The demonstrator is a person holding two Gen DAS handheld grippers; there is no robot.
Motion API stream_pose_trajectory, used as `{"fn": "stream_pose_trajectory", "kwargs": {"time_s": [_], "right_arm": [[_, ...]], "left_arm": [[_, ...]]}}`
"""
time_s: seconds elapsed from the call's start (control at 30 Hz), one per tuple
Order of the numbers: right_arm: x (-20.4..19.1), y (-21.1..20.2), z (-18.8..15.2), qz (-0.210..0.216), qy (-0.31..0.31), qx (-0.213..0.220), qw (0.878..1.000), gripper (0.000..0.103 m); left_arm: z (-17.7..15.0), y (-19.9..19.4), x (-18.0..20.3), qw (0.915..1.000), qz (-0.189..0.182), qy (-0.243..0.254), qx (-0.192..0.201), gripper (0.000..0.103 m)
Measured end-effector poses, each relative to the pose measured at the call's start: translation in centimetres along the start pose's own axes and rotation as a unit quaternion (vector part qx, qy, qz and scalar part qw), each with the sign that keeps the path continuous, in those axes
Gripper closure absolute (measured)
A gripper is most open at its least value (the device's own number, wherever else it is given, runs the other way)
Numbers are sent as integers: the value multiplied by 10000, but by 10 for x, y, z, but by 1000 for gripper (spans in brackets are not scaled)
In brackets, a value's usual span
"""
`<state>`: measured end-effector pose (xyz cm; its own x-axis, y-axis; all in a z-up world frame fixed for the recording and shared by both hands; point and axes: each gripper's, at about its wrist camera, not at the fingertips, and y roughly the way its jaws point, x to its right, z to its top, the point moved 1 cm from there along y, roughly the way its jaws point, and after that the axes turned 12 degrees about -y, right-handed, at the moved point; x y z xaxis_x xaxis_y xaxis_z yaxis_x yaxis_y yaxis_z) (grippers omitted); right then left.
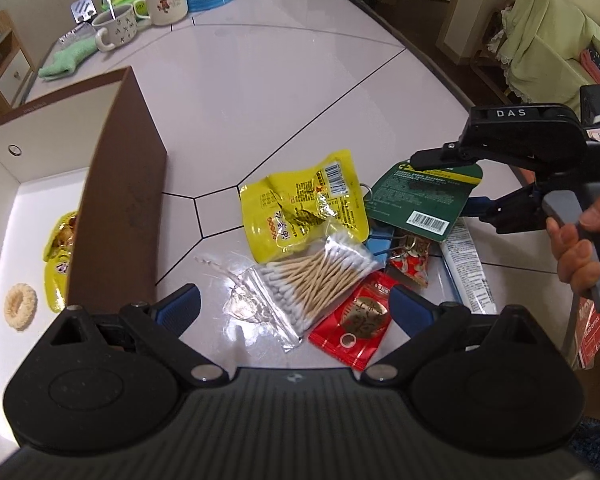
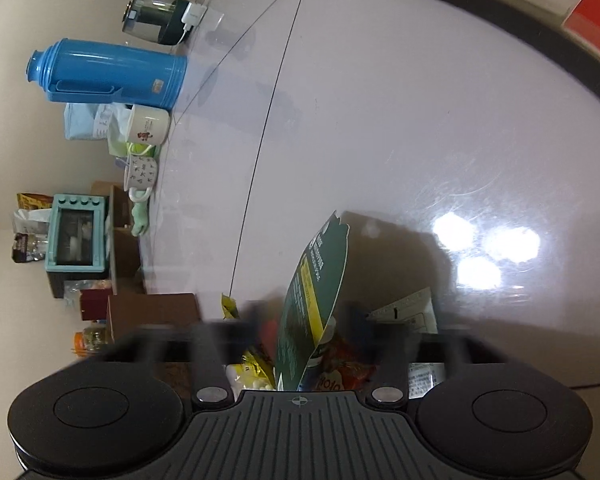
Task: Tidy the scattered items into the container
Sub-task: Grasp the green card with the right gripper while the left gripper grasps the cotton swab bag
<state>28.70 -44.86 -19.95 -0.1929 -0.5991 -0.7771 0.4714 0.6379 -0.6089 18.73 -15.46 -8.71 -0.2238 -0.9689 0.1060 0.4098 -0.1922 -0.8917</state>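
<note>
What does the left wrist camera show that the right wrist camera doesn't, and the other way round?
Only the left wrist view shows the inside of the brown box, with a yellow packet and a ring biscuit already in it, plus the cotton swab bag and the open left gripper. Only the right wrist view shows the teal toy oven and the glass jar. Both show the green card held in the right gripper, the blue thermos and the white mugs.

Glossy table (image 1: 260, 92) — crinkly foil yellow packet (image 1: 300, 204).
</note>
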Motion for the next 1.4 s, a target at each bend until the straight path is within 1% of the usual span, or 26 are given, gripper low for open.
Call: {"fn": "stream_pose_trajectory", "kwargs": {"time_s": [0.03,0.17,0.33,0.43,0.53,0.6,0.63,0.7,0.73,0.77,0.8,0.87,0.93,1.0,1.13,1.2,1.3,1.4], "right_arm": [[3,0,0,72,33,2,10000,97],[8,-5,3,309,67,51,9995,103],[8,-20,6,418,92,230,9988,103],[8,-27,7,462,123,311,9984,103],[8,-32,7,518,154,345,9979,103],[7,-34,7,532,161,351,9978,103],[7,-34,6,539,165,352,9978,103],[6,-34,6,566,170,337,9977,103],[5,-33,5,569,157,332,9977,103],[3,-33,5,567,137,328,9978,103],[3,-33,5,569,124,326,9978,103],[2,-33,4,569,113,324,9978,103],[0,-34,4,576,97,320,9978,103],[-1,-35,2,585,72,319,9978,103],[-7,-37,0,616,8,326,9976,103],[-9,-39,-1,630,-30,342,9974,103],[-12,-44,-3,650,-80,385,9971,103],[-16,-49,-6,703,-110,428,9965,103]], "left_arm": [[1,3,1,10000,-9,8,-15,4],[3,14,3,10000,-47,40,-73,4],[4,29,7,9998,-114,72,-109,5],[4,38,10,9998,-191,88,-52,8],[1,47,14,9994,-212,286,-2,13],[-1,52,17,9986,-207,478,-1,19],[-2,55,18,9981,-194,584,-4,20],[-4,61,20,9971,-151,743,-38,28],[-6,64,20,9965,-128,821,-55,30],[-6,67,20,9962,-137,856,-54,32],[-7,69,20,9959,-149,886,-51,36],[-10,73,20,9948,-150,1007,-7,38],[-14,74,21,9924,-126,1220,70,43],[-16,73,21,9907,-40,1357,131,58],[-16,67,19,9902,-58,1386,179,68],[-16,62,20,9895,-62,1427,239,78],[-14,53,21,9895,-50,1410,311,83],[-11,41,16,9911,-83,1274,369,86]]}}
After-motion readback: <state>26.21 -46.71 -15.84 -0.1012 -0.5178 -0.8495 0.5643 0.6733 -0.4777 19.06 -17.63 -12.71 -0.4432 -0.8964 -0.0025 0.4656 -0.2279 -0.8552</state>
